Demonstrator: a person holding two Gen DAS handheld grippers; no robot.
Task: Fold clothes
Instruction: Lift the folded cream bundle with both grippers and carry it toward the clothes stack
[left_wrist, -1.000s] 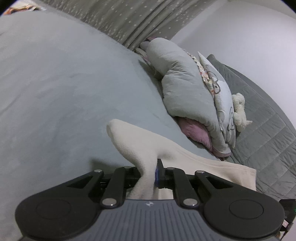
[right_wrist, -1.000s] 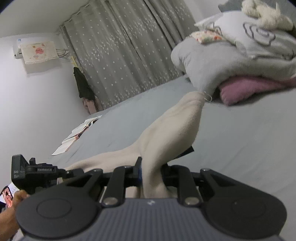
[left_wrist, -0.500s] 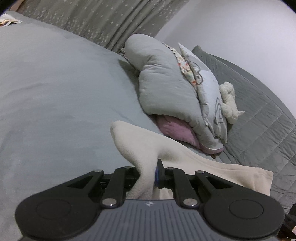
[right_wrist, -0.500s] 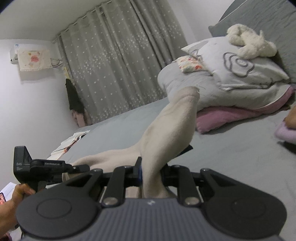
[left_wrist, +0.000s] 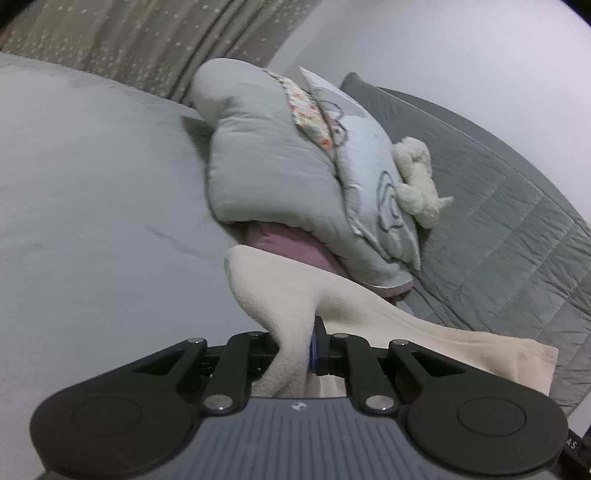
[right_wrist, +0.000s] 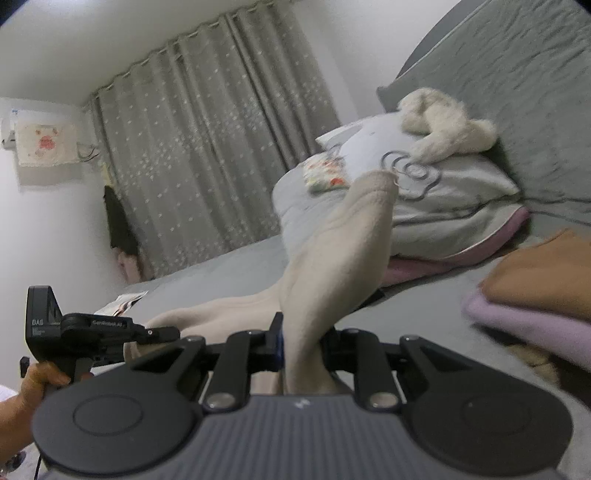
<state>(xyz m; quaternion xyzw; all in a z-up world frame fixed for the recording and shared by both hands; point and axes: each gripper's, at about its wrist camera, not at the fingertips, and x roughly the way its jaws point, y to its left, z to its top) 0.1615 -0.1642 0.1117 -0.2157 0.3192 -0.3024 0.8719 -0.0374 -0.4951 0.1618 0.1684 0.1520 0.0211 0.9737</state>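
On the grey bed (left_wrist: 92, 206) you have the cream fleece garment (left_wrist: 280, 295) raised between both tools. Your left gripper (left_wrist: 295, 350) is clamped on one bunched fold of it, jaws narrow with fabric pinched between them. Your right gripper (right_wrist: 301, 347) likewise pinches a fold, with a tapered end of the garment standing up above the jaws. Beyond it lies a folded grey quilt (left_wrist: 266, 170) stacked with a pillow (left_wrist: 373, 192) and a cream plush toy (left_wrist: 417, 173). Near your right gripper sit folded brown and lilac clothes (right_wrist: 535, 295). Dotted grey curtains (right_wrist: 207, 162) hang behind.
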